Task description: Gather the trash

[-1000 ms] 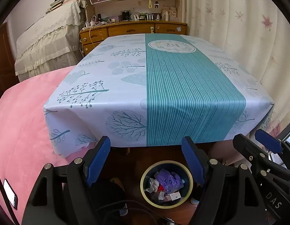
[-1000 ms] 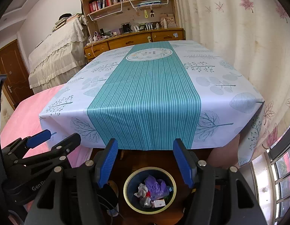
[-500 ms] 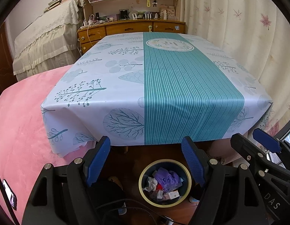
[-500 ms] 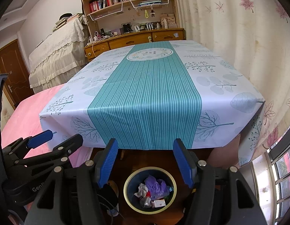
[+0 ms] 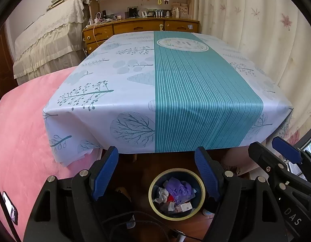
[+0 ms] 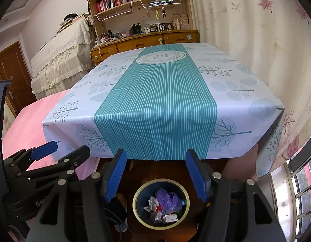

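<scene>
Nothing has moved since the earlier frames. Trash lies in the bin on the floor at six o'clock below the counter: light, crumpled, soft, best pinched by a fold. Both tongs, left and right, hover apart, empty, tilted downward.

We note a white tablecloth with grey-blue tree prints and a teal striped centre band covering the table. Behind its far edge stands a wooden dresser with drawers. A pink blanket lies along its left edge.
</scene>
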The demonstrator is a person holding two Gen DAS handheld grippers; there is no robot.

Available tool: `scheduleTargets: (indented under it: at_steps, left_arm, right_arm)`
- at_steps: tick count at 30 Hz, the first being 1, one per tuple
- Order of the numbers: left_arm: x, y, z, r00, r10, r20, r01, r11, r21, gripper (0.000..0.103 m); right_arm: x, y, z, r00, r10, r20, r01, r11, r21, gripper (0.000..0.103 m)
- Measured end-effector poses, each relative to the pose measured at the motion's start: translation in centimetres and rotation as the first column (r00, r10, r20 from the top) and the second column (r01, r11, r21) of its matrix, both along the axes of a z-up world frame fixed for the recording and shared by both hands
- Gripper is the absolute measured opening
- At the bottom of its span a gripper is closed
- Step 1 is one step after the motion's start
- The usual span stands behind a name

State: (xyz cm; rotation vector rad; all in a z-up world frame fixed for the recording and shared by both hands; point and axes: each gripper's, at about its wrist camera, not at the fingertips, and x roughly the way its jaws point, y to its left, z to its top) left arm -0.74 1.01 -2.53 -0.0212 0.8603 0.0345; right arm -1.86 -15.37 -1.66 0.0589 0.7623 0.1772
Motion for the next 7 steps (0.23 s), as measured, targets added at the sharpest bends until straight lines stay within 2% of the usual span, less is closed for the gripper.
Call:
scheduleTargets:
  at_steps: [7]
  left_arm:
    - [-0.03, 0.07, -0.12, 1.000, 0.003, -0.011, -0.003, 1.000, -0.004, 0.077]
  right_arm:
    - [-0.02, -0.04, -0.18, 1.000, 0.002, -0.003, -0.002, 1.000, -0.001, 0.062]
